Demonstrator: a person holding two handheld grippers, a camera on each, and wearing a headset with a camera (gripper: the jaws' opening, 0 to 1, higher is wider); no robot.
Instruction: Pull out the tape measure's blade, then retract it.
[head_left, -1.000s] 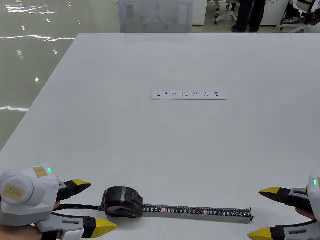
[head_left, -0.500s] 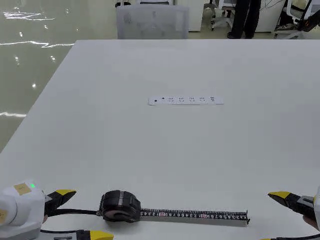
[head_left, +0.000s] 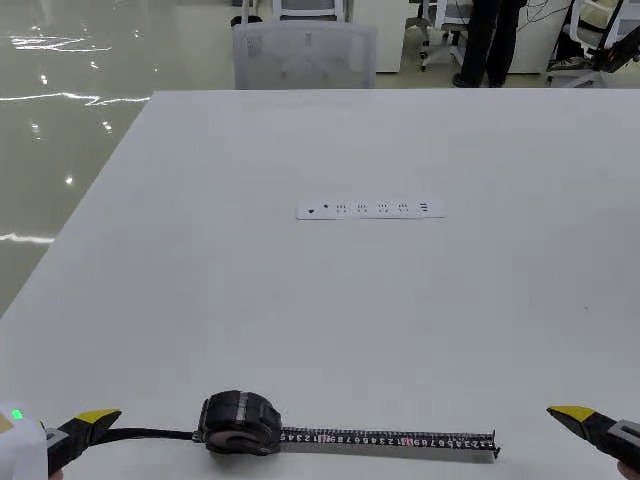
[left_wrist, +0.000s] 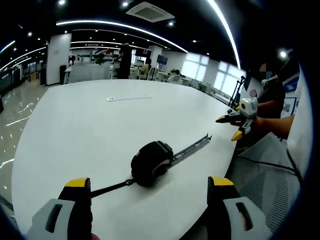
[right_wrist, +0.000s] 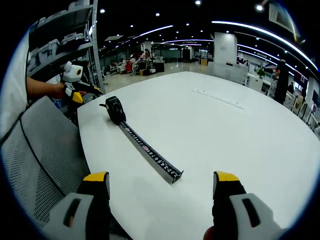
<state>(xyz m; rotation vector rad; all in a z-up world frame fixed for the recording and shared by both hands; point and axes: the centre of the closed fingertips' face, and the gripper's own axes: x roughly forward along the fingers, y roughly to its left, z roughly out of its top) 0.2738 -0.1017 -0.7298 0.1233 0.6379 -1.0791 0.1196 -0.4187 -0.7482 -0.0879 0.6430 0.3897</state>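
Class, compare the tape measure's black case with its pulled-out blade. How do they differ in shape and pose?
The case is rounded, bulky and black; the blade is a thin, flat strip printed with numbers. The case stands up from the table, while the blade lies flat along it. Both are dark and rest on the white table.
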